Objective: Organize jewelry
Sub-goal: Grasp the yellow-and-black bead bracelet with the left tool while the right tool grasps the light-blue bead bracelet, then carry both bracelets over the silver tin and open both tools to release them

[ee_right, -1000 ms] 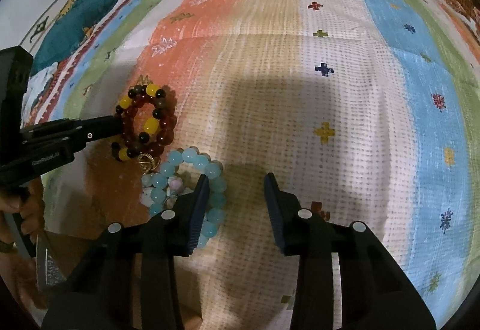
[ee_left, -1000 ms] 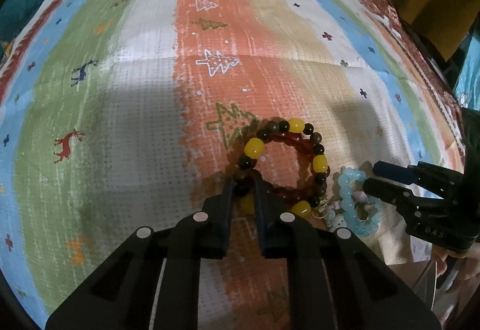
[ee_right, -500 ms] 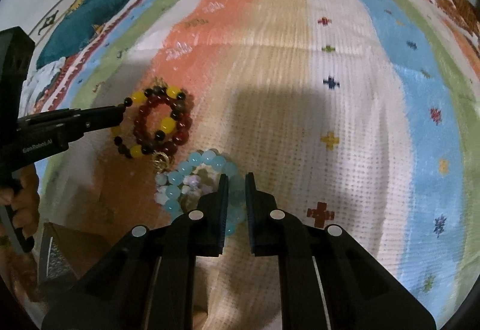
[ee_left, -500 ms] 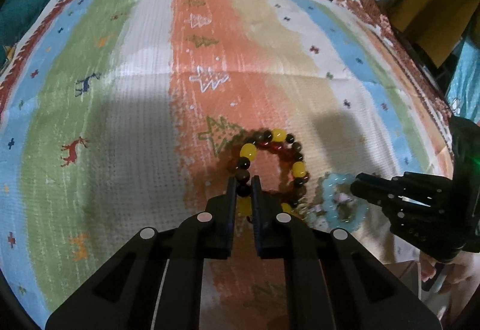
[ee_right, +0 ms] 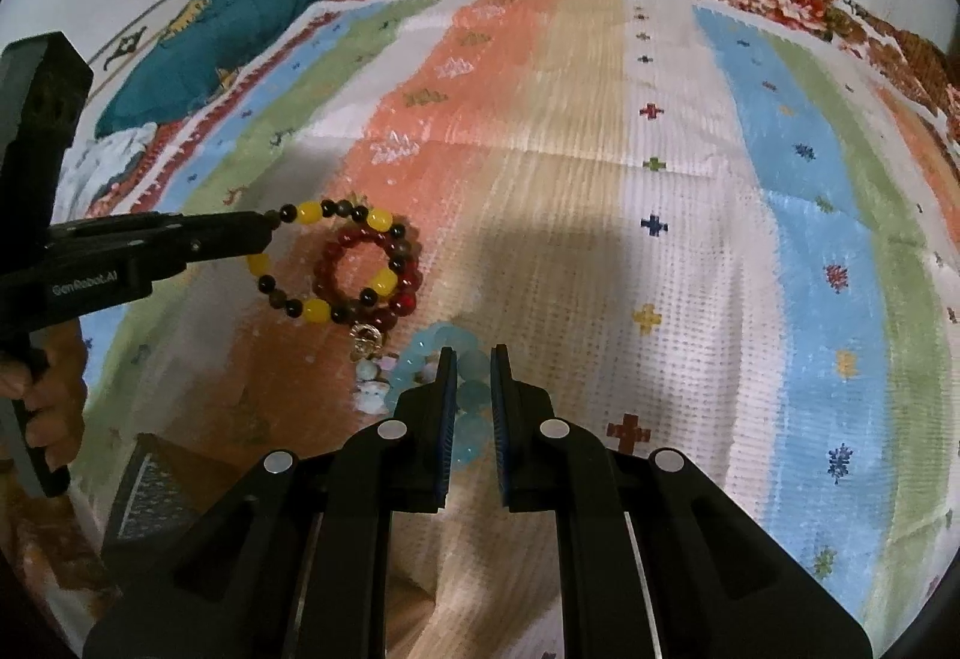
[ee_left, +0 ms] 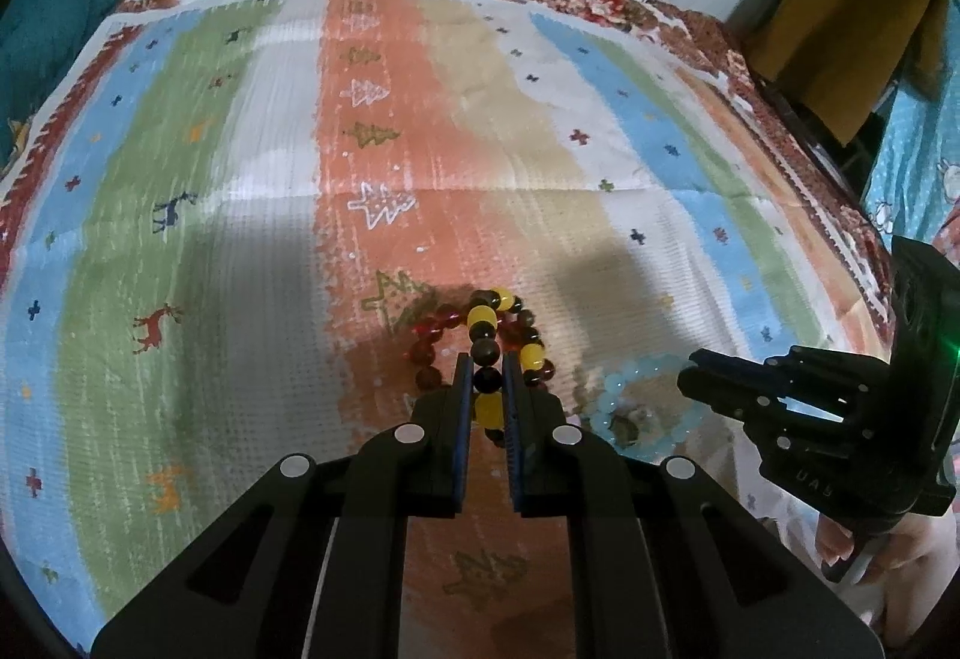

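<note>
Yellow and dark beads make up the bracelet [ee_left: 487, 353] pinched in the left claw [ee_left: 486, 389], whose 2 jaws are closed tight on a short run of its beads just below the middle of the left wrist frame. In the right wrist view that strand hangs as a loop from the claw tip at centre left, with a smaller red bead bracelet [ee_right: 366, 272] inside the loop and a small gold charm [ee_right: 366, 338] at its lower edge. Just right of these, the pale blue bead bracelet [ee_right: 465, 389] sits between the jaws of the right claw [ee_right: 468, 377], which has just closed and now presses on its beads at lower centre. Under everything lies a striped cloth [ee_right: 600, 119] with trees, deer and crosses. A hand [ee_right: 42, 407] grips the left handle at the left edge.
</note>
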